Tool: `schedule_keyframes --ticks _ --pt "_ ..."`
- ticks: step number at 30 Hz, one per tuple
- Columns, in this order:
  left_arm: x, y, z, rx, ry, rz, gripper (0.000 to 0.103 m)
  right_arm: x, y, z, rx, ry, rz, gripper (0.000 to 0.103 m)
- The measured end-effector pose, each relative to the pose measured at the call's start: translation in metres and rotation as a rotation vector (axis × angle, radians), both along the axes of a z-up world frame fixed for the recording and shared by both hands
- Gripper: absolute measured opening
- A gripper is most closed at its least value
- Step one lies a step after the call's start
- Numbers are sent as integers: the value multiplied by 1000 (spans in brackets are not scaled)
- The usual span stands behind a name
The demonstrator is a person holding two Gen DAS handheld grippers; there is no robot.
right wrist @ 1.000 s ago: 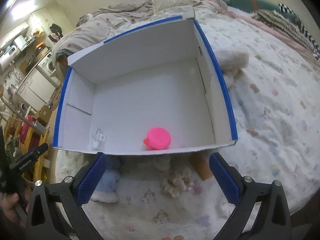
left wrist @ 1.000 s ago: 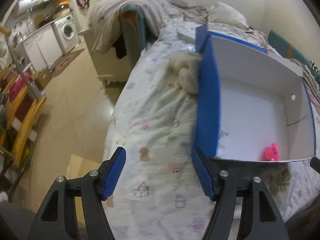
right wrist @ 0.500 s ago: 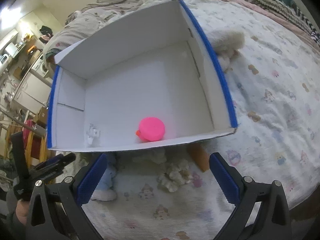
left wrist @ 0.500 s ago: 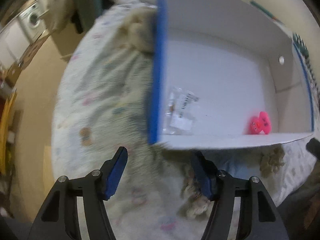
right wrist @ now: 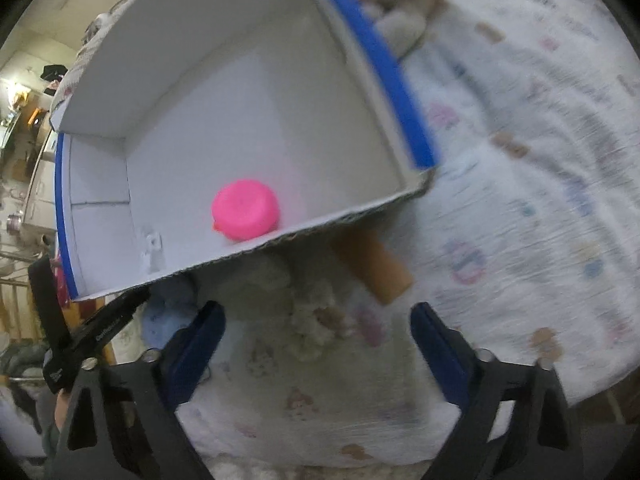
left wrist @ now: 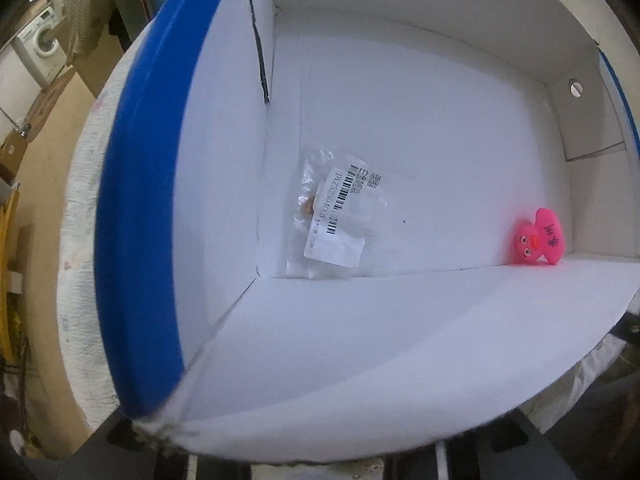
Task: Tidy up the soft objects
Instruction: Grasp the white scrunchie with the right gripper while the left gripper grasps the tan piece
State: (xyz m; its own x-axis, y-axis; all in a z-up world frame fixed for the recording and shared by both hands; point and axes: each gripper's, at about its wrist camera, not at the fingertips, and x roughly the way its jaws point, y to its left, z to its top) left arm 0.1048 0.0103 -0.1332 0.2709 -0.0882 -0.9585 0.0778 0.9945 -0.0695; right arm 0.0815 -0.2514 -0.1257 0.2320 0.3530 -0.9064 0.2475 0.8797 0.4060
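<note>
- A bed (right wrist: 540, 168) carries everything; its white quilted cover is printed with small pastel cartoon figures.
- Beyond the bed lies a tan floor, with a white front-loading washing machine (left wrist: 38, 42) at the far side of the room.
- A cardboard box (left wrist: 400, 340), white inside with blue outer walls, sits on the bed.
- Inside it lies a clear plastic bag (left wrist: 334, 220) bearing a white barcode label; the code reads roughly "DYZ52504D03", not surely.
- A pink rubber duck (left wrist: 538, 238) rests against the near wall, with dark handwritten marks on its body that I cannot read.
- Soft toys lie on the cover just outside the near wall: a pale blue plush (right wrist: 166, 316), a shaggy cream plush (right wrist: 316, 328) and a tan cylinder (right wrist: 374, 266); a fluffy white plush (right wrist: 404, 12) sits beyond the far corner.
- The left gripper's (right wrist: 100, 330) jaws are closing, tips hidden behind the box wall, so what they hold cannot be told.
- The right gripper (right wrist: 318, 354), blue ribbed pads, stands wide with jaws closing, nothing pressed between them.
</note>
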Motion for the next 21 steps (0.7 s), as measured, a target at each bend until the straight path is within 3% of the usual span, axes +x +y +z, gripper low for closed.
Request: schedule_keyframes --ticks 4,5,6,7,11,21 --pt "-1 5 -2 -51 13 12 7 8 10 -13 -29 35 38 76" --pt "-2 6 -1 -62 14 13 7 9 13 -14 -39 38 51 63" --pt "-3 7 0 -74 12 12 7 10 16 -16 -47 40 64 43" --pt "-5 8 3 -79 5 11 7 9 18 -17 -52 44 74 36" --pt "-12 13 10 -69 -19 24 7 -1 27 -9 -36 12 117 25" --pt "-25 31 39 -62 -71 84 7 -22 29 19 5 -69 146 24"
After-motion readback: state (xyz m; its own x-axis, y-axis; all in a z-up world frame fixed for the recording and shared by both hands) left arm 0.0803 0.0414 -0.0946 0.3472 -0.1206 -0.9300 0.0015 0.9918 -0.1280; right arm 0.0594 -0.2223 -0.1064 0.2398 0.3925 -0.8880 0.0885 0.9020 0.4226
